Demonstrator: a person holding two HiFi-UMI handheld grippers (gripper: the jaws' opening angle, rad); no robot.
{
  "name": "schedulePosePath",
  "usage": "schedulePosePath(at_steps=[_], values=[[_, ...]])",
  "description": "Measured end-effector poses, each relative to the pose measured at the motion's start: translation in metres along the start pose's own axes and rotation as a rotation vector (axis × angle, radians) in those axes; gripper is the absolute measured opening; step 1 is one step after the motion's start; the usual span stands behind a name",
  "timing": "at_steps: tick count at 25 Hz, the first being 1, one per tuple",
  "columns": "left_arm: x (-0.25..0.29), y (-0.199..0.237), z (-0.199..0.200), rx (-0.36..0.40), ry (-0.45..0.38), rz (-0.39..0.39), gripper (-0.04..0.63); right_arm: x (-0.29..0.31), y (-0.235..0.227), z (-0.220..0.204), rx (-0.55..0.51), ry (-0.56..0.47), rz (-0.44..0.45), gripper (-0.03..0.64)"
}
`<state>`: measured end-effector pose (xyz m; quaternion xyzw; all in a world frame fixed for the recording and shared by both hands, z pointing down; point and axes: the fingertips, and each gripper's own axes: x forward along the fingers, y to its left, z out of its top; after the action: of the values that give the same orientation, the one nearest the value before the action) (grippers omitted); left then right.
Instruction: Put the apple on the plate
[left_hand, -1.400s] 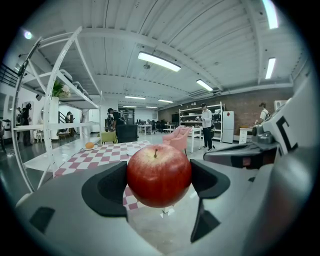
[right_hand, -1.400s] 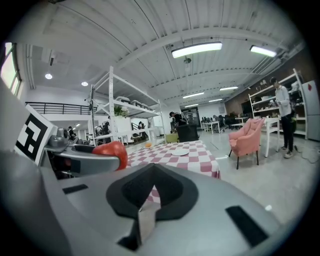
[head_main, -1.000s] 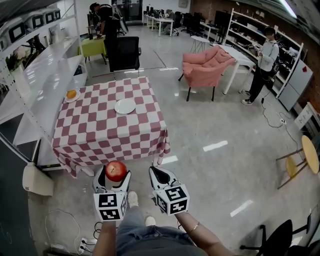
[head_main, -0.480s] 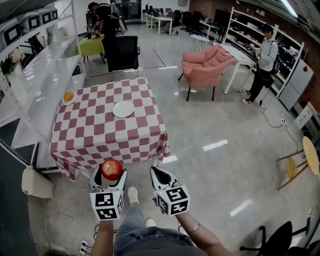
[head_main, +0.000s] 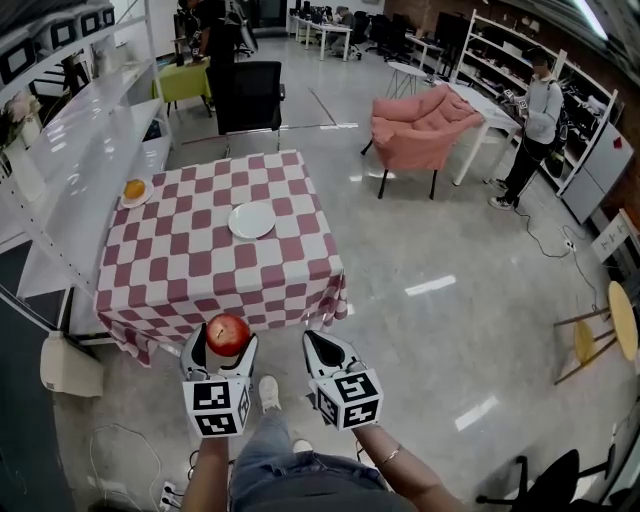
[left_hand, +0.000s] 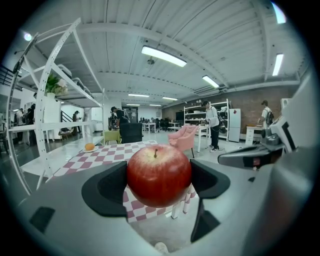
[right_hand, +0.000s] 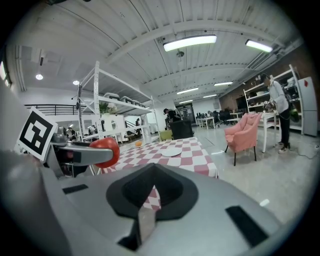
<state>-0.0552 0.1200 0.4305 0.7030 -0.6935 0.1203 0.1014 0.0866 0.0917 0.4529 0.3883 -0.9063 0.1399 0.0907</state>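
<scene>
A red apple (head_main: 228, 333) is clamped between the jaws of my left gripper (head_main: 222, 350), held low over the floor just short of the near edge of the checkered table (head_main: 200, 270). In the left gripper view the apple (left_hand: 159, 175) fills the gap between both black pads. The white plate (head_main: 251, 221) lies empty toward the table's far right part, well beyond the apple. My right gripper (head_main: 325, 352) hangs beside the left one with nothing in it, jaws together. From the right gripper view I see the apple (right_hand: 105, 150) at left and the plate (right_hand: 171, 152) ahead.
An orange on a small dish (head_main: 134, 189) sits at the table's far left corner. White shelving (head_main: 70, 130) runs along the left. A black chair (head_main: 250, 100) stands behind the table, a pink armchair (head_main: 420, 125) and a standing person (head_main: 538, 105) to the right.
The left gripper with the apple has shifted slightly left. The table now lies a little nearer in the head view. The right gripper has hardly moved.
</scene>
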Motion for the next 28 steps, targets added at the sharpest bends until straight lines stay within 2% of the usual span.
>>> schedulePosePath(at_steps=[14,28], values=[[0.1,0.058,0.003,-0.038,0.056,-0.018,0.405,0.099,-0.028,0.019,0.008,0.047,-0.039,0.011],[0.177,0.096,0.029,-0.022,0.056,-0.064,0.405,0.182,-0.04,0.049,0.013,0.044,-0.054,0.011]])
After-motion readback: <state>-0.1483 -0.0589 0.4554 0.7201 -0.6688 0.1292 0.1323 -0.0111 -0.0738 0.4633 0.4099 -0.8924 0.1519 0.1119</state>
